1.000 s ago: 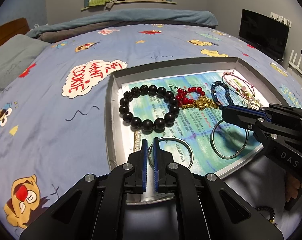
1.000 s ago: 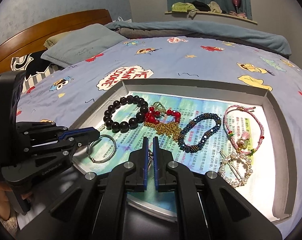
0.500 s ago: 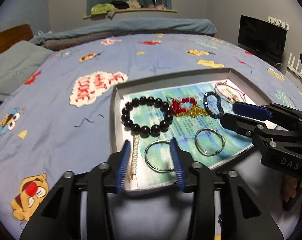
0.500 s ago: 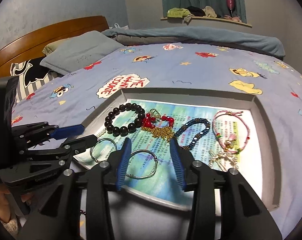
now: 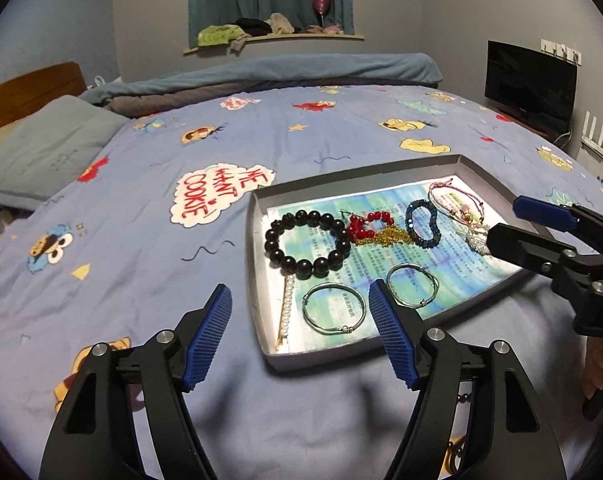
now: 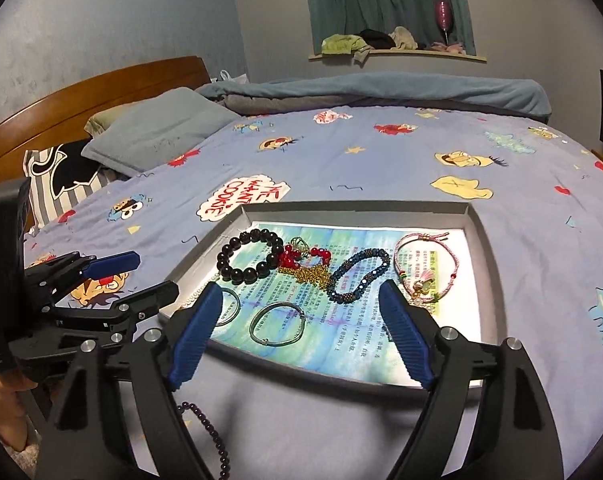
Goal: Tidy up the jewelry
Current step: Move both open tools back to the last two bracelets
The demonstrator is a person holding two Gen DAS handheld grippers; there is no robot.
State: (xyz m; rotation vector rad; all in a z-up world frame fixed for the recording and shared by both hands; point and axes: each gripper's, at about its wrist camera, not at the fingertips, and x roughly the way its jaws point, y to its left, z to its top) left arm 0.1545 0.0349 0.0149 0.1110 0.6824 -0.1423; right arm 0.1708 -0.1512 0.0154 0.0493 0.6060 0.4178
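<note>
Both of your tongs are spread wide and hold nothing. Your left tongs (image 5: 299, 334) hover over the bedspread (image 5: 141, 208) at the near left corner of the shallow grey tray (image 5: 257, 280), and your right tongs (image 6: 299, 332) hover over the tray's near edge.

All the jewelry you can place lies inside the tray, on its printed blue-green paper liner (image 6: 341, 340). The black bead bracelet (image 5: 307, 244) sits toward the tray's left end. Just right of it lie the red bead bracelet (image 5: 365, 226) and a tangle of gold chain (image 5: 389, 236), touching each other. Further right is the dark blue beaded bracelet (image 5: 423, 224), and beyond that, at the tray's right end, the pink cord bracelet (image 6: 425, 268). Two thin silver bangles (image 5: 333, 314) (image 5: 411, 288) lie side by side along the tray's near edge, apart from one another. A string of small pearls (image 5: 287, 308) runs beside the tray's left wall.

Outside the tray, near your right tongs, a strand of dark beads (image 6: 211, 436) lies on the bedspread; it looks like another bracelet, though most of it is hidden.
</note>
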